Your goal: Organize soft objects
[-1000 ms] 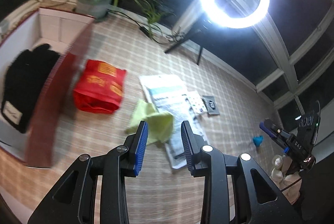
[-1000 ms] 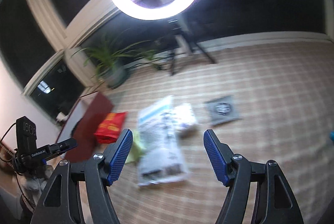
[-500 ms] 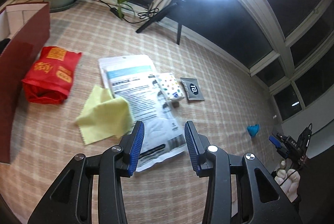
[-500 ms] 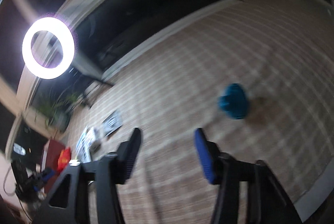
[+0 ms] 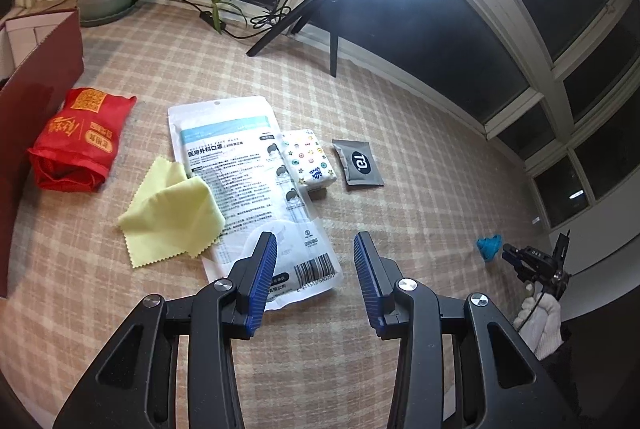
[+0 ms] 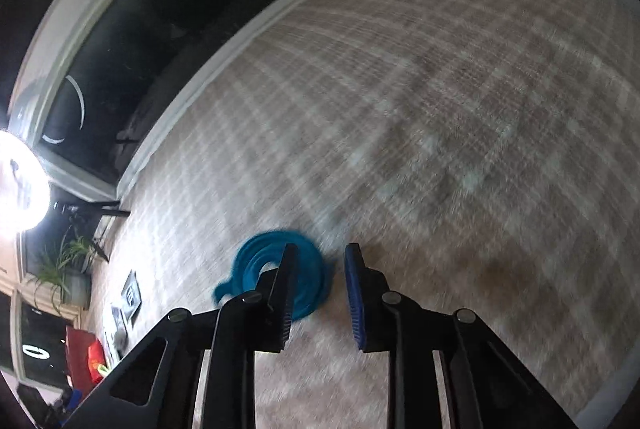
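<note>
The right claw [image 6: 320, 253] is the nearer one to the teal coil [image 6: 256, 269], which lies flat on the checked mat [image 6: 440, 89]. The coil sits just to the left of the claw's tips, mostly behind and under the left finger. Only its right edge reaches into the gap. The jaws stand narrow, about as close as they go, and what shows between them is mostly bare mat. I cannot tell whether the pads pinch any of the coil, because the picture is smeared. The coil is roundish with no real long axis, apart from a short tail poking out on its far left side. To my eye a clean grab needs the claw shifted left and spread wider first.

The left claw [image 5: 314, 241] is half spread and holds nothing. Its left finger hangs over the near end of the white mask packet [image 5: 240, 169], whose long side runs away from the claw. A yellow cloth [image 5: 172, 217] lies just left of the tips, overlapping the packet. A red bag [image 5: 76, 141] lies further left, beside the red box [image 5: 36, 89].

The left view alone shows this spread of goods, with a tissue pack [image 5: 308, 161] and a grey sachet [image 5: 360, 161] beyond the packet. It also shows the coil well off to the right, with the right claw close beside it in a gloved hand [image 5: 540, 321]. Only the right view shows the coil's rings and how the fingers stand over it.
</note>
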Demonstrator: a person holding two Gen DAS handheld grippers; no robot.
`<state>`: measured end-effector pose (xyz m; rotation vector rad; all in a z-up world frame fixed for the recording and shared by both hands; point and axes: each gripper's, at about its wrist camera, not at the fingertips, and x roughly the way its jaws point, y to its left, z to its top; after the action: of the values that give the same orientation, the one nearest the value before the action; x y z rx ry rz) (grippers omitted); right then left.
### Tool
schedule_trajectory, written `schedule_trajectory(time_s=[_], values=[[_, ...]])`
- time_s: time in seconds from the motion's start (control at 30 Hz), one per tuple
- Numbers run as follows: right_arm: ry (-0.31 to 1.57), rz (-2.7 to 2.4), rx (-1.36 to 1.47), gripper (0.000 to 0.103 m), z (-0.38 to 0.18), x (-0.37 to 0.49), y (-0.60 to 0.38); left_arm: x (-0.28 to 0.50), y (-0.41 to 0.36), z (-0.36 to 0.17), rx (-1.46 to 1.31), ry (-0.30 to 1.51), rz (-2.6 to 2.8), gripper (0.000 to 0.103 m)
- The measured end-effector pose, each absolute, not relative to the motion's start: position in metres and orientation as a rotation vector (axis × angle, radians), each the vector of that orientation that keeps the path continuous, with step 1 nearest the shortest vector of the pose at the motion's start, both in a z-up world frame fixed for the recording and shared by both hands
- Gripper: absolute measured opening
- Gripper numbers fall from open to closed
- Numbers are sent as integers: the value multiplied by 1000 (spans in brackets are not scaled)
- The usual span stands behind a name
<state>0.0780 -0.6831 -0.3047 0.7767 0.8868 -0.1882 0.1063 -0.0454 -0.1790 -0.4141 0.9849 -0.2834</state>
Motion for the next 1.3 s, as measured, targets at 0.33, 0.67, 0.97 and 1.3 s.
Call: schedule_trajectory(time_s=[0.33, 0.67, 0.97, 1.3], values=[[936, -143, 818, 20, -328, 115, -692, 106, -91, -192, -375, 1033, -324, 39], [904, -15, 954, 20, -323, 99, -680, 103, -113, -194, -356, 1045, -366, 39], [933, 102, 925, 20, -310, 99, -619, 97, -109, -190, -357, 1034, -377, 39], [1011, 189, 710, 20, -304, 123, -539, 88, -92, -191, -377, 1029, -361, 39]])
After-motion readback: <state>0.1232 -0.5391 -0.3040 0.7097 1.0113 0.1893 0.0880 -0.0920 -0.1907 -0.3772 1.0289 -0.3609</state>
